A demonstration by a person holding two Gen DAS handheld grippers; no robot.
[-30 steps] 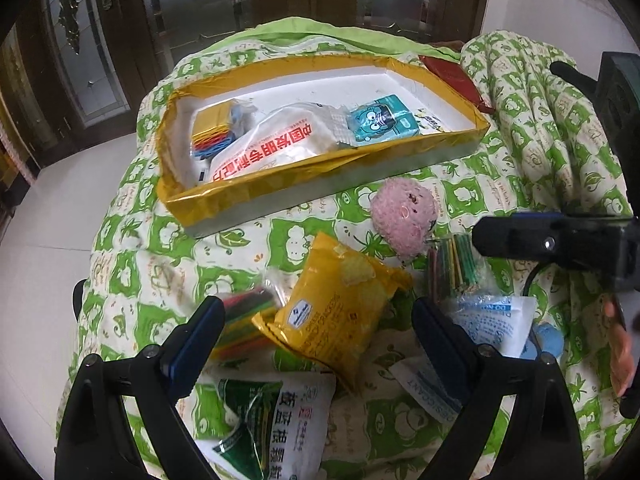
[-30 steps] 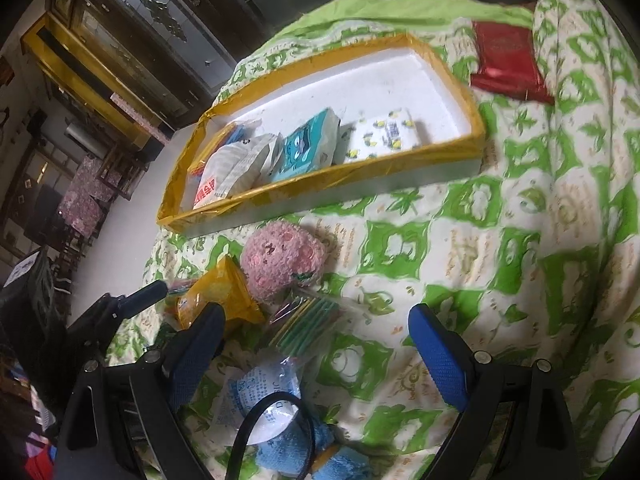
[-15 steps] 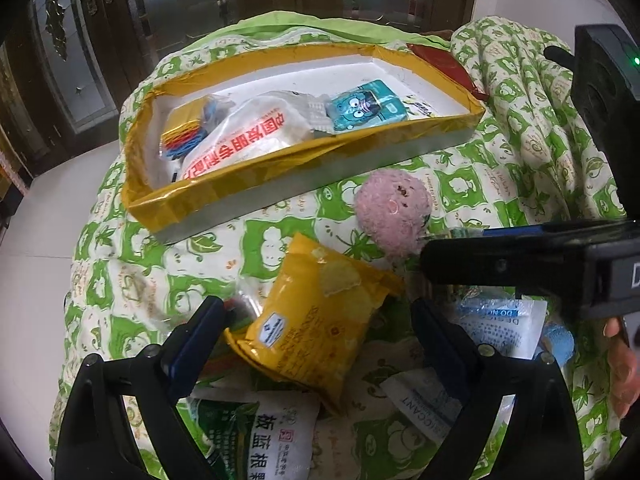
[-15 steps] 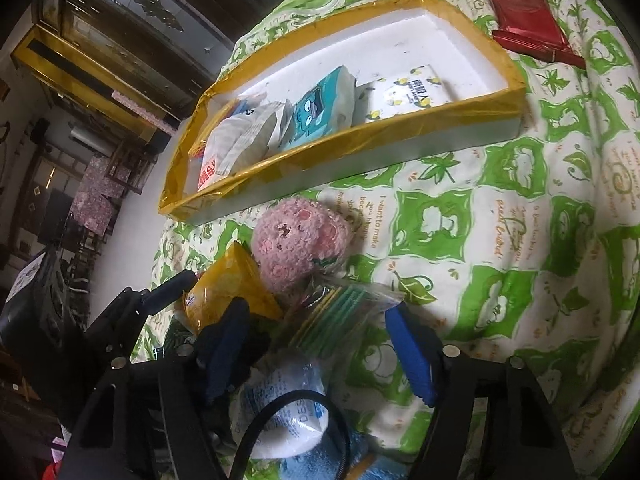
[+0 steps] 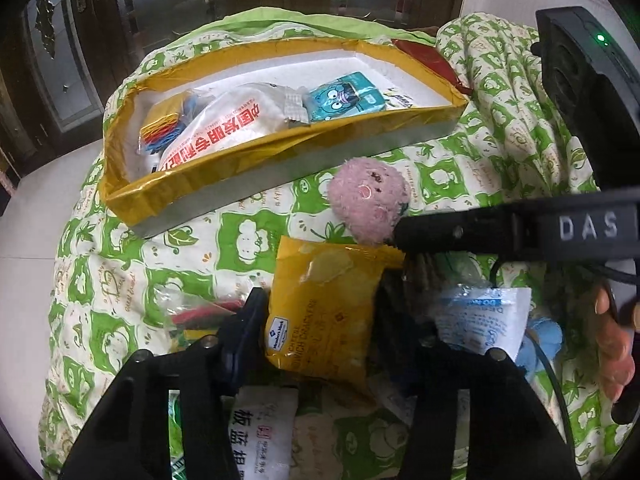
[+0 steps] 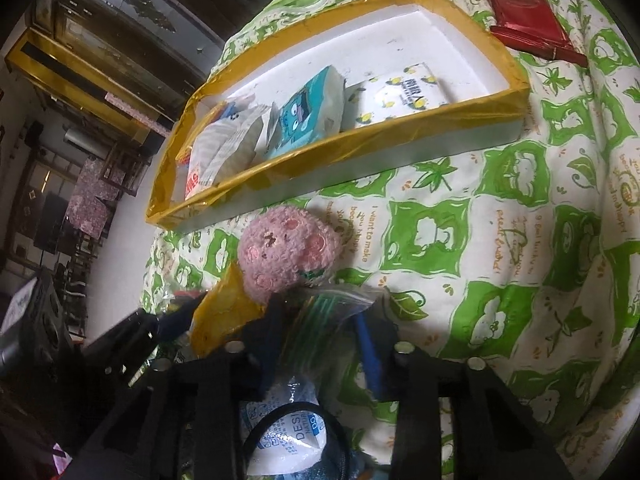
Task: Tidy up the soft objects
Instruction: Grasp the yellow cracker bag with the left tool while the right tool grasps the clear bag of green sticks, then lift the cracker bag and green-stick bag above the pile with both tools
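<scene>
Tongs (image 5: 320, 316) (image 6: 320, 320) (both) clamped on packets (image 5: 320, 304) (image 6: 324, 312)

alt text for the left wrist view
The left gripper has just been closing its jaws on a yellow cracker packet lying on a green-and-white quilt. Behind it sit a pink plush and a yellow-rimmed tray already holding packets; the right gripper reaches in from the right.
</scene>
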